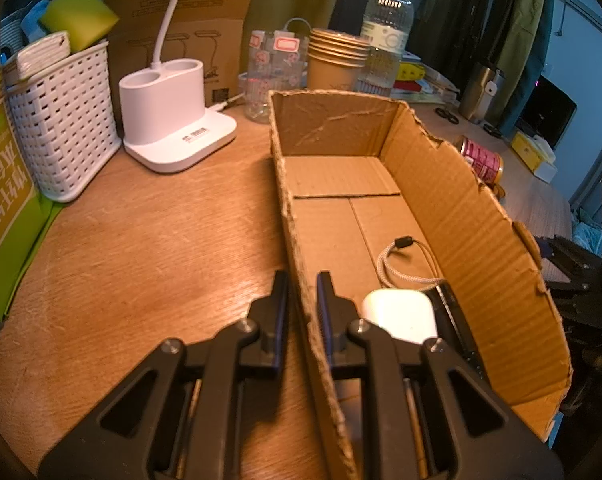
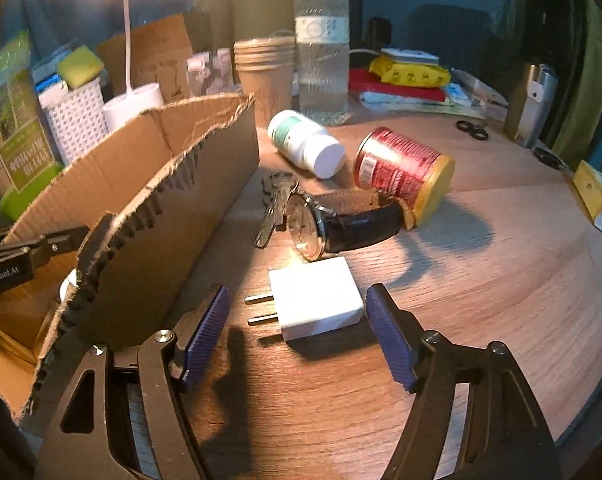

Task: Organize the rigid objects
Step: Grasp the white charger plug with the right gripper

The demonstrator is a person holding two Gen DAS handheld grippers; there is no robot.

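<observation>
An open cardboard box [image 1: 473, 216] lies on the wooden table; it also shows in the right wrist view [image 2: 189, 184]. My left gripper [image 1: 303, 300] is shut on the box's left wall. Inside the box lie a white rounded object [image 1: 401, 314], a black device [image 1: 457, 320] and a cord strap [image 1: 401, 264]. My right gripper [image 2: 299, 320] is open around a white plug adapter [image 2: 317, 300] on the table, not touching it. Beyond it lie a watch [image 2: 341, 220], keys [image 2: 275, 204], a white pill bottle [image 2: 307, 144] and a red can [image 2: 405, 168].
A white lamp base [image 1: 173, 120], a white basket [image 1: 65, 120], paper cups [image 1: 337, 60], a water bottle [image 1: 387, 28] and a steel flask [image 1: 481, 92] stand at the back. A green package [image 1: 1, 200] is at left. A yellow box [image 2: 597, 196] lies at right.
</observation>
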